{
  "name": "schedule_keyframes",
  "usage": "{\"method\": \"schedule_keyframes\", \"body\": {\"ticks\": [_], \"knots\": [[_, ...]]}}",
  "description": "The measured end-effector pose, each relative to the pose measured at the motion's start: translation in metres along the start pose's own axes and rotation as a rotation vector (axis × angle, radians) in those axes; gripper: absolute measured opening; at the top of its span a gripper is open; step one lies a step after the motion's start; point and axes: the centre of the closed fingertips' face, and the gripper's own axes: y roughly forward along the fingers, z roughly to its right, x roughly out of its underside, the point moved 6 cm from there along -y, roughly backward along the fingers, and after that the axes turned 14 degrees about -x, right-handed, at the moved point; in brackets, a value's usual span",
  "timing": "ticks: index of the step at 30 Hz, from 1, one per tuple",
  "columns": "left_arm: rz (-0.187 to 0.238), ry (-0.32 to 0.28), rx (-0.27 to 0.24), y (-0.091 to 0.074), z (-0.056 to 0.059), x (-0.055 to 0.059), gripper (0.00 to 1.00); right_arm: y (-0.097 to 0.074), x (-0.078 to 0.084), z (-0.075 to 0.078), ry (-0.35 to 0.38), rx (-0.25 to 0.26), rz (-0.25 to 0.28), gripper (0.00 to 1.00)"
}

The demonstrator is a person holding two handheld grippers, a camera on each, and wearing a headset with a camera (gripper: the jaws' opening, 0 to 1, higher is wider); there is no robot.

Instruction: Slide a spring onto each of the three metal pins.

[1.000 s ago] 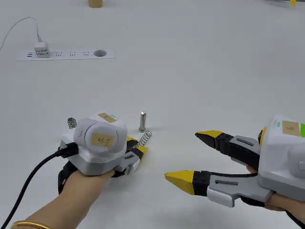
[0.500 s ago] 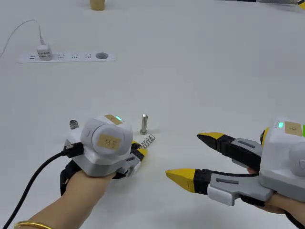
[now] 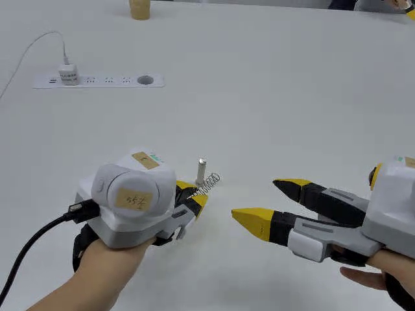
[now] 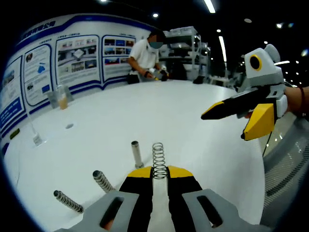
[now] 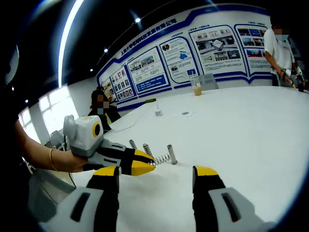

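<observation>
My left gripper (image 3: 196, 195) is shut on the near end of a small coil spring (image 3: 209, 183). The spring's free end pokes out just right of a bare upright metal pin (image 3: 201, 171). In the left gripper view the spring (image 4: 159, 158) stands between the yellow tips (image 4: 159, 172), with the bare pin (image 4: 136, 153) to its left. Two pins carrying springs (image 4: 101, 180) (image 4: 67, 201) lie further left. My right gripper (image 3: 256, 199) hovers open to the right, nothing between its fingers. From the right gripper view (image 5: 157, 171) the spring (image 5: 163, 158) nearly reaches the pin (image 5: 171, 153).
A white power strip (image 3: 97, 81) with a plugged charger (image 3: 67, 72) lies at the back left, and a cup (image 3: 139, 8) stands beyond it. A black cable trails from the left gripper. People stand at the table's far side (image 4: 145, 53).
The left gripper has carried the spring a little forward and up, bringing its free end beside the bare pin's top. The right gripper stays open and has barely moved.
</observation>
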Motion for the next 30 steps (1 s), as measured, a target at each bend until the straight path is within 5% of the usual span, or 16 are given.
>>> {"method": "schedule_keyframes", "body": {"ticks": [15, 25, 30], "knots": [[0.150, -0.011, 0.011, -0.034, 0.006, -0.023, 0.10, 0.022, -0.021, -0.005, 0.158, -0.060, 0.114, 0.52], [0.252, -0.020, 0.018, -0.052, 0.009, -0.036, 0.10, 0.034, -0.025, -0.014, 0.252, -0.112, 0.128, 0.36], [0.269, -0.034, 0.021, -0.057, 0.009, -0.035, 0.10, 0.039, -0.026, -0.018, 0.294, -0.139, 0.143, 0.29]]}}
